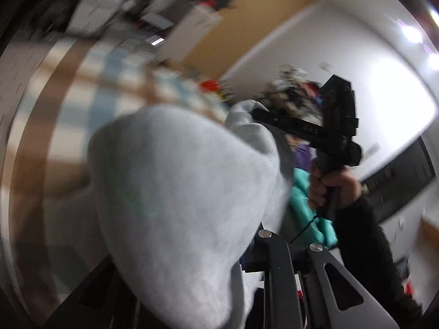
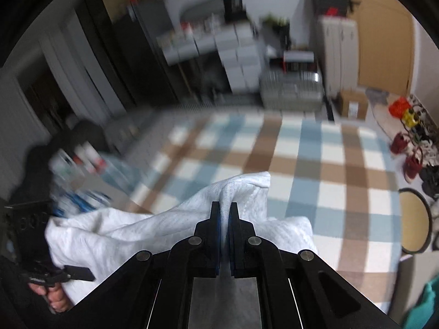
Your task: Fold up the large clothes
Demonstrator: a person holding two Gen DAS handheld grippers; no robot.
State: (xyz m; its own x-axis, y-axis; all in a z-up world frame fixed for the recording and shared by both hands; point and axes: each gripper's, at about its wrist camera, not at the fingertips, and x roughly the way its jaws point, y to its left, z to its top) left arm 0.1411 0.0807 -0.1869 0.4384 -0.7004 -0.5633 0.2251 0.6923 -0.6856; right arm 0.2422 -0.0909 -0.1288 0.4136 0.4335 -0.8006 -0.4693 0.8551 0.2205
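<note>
Room: cluttered bedroom, a bed (image 2: 315,164) with a checked cover in blue, brown and white, shelves and boxes behind, all blurred.
Garment: white cloth (image 2: 137,233), lifted above the bed, hanging between both tools.
Right hand-held gripper (image 2: 225,211): clenched on a fold of the cloth; the pads pinch it tight.
Left hand-held gripper (image 1: 285,235): nearly closed; the cloth drapes over its fingers, so it seems to hold an edge, but the pinch itself is hidden.
Pose: both tools point down toward the bed; the right hand (image 1: 329,189) grasps its handle, dark sleeve behind.
Advice: keep both grips level and pull the edge taut before laying it flat; do not let the cloth bunch.
</note>
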